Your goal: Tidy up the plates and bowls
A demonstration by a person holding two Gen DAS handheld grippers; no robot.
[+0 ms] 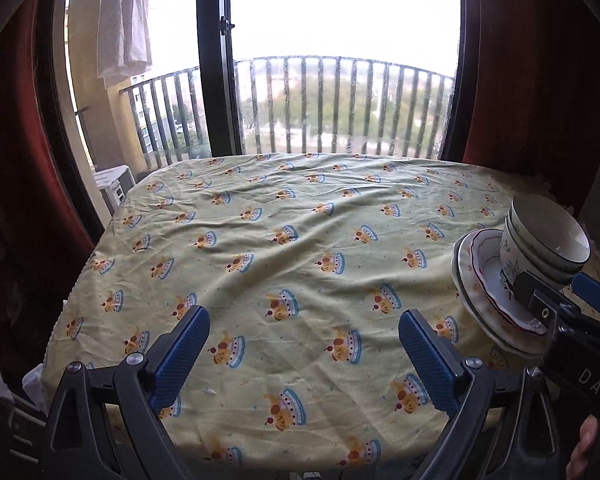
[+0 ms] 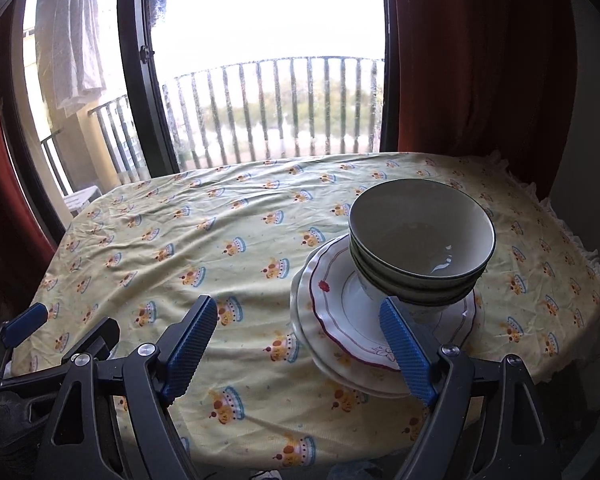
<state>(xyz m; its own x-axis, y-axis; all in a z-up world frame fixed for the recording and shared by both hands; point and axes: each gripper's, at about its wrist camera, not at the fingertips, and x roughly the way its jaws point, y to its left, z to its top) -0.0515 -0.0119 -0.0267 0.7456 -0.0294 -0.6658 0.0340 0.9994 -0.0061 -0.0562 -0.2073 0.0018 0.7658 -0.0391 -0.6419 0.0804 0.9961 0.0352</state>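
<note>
**While everything's stacked, both grippers sit empty**

Left wrist: left gripper (image 1: pixel 303 344) spread wide over bare tablecloth (image 1: pixel 260 240); bowls (image 1: pixel 548 244) on plates (image 1: pixel 484 300) far right.

Right wrist: right gripper (image 2: pixel 300 340) open, nearly at the stack. Looks like the finishing step; next, probably just back off gently.

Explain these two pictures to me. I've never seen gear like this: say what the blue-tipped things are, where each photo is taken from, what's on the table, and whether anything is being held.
No robot here: a person holds a two-finger gripper in each hand, each carrying a wide-angle camera that looks along its blue fingers. One picture comes from the left gripper, the other from the right gripper. Both are open and hold nothing. On the yellow patterned tablecloth sits one pile: stacked plates with nested bowls on top, near the table's right side. The right gripper is close to that pile, with one finger in front of the plates. The left gripper is over bare cloth. Behind are a window and balcony railing.
</note>
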